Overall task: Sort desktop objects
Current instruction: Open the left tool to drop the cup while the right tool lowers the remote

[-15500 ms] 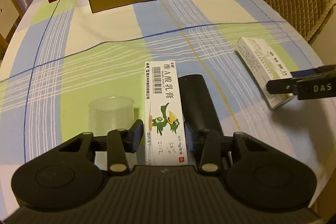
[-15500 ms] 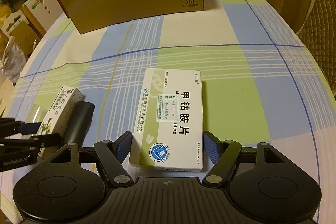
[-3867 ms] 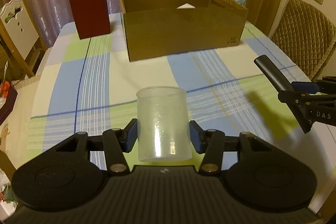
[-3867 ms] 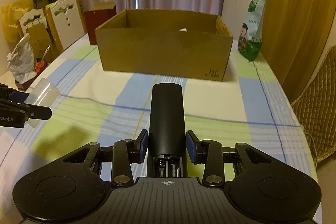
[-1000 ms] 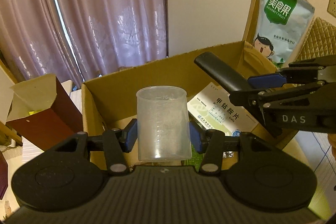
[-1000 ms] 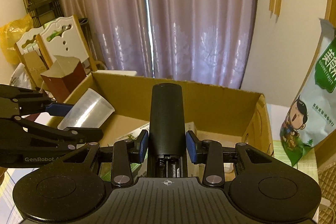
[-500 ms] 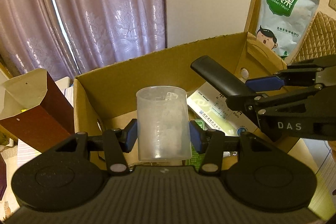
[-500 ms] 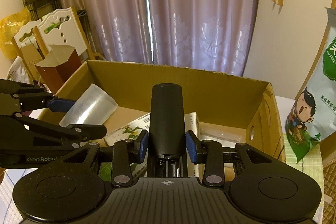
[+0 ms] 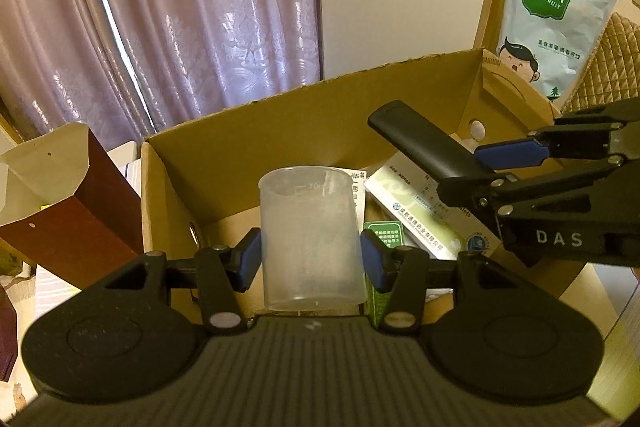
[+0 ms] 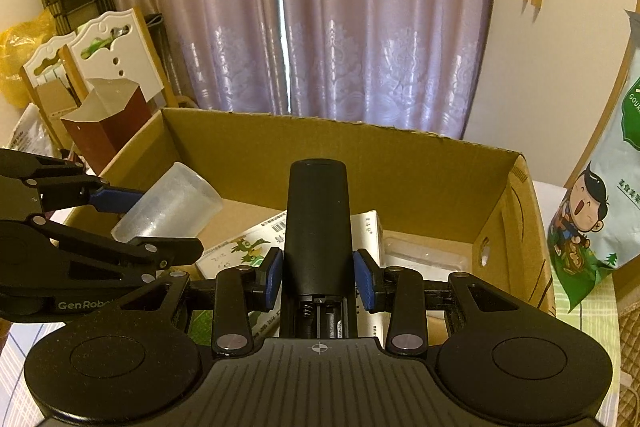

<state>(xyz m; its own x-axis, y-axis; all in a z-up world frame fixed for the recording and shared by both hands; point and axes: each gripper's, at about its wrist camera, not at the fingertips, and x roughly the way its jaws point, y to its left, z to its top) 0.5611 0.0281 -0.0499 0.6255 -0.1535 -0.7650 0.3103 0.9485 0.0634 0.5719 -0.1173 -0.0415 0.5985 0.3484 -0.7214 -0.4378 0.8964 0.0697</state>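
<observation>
1. Left tongs (image 9: 311, 261) clamp the clear cup (image 9: 311, 239). I've lowered it since half a second ago; the cardboard box (image 9: 248, 155) floor lies just ahead, medicine boxes (image 9: 416, 223) to their right.
2. Right tongs (image 10: 319, 279) grip the black remote (image 10: 318, 223), now over the box too. I judge both nearly ready to release.

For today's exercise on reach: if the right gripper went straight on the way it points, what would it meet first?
Probably the brown cardboard box's far inner wall: the right gripper, shut on the black remote control, points there, though depth is unclear.

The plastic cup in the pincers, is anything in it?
Empty, it seems: the plastic cup is translucent, and only the cardboard box shows through its walls.
</observation>
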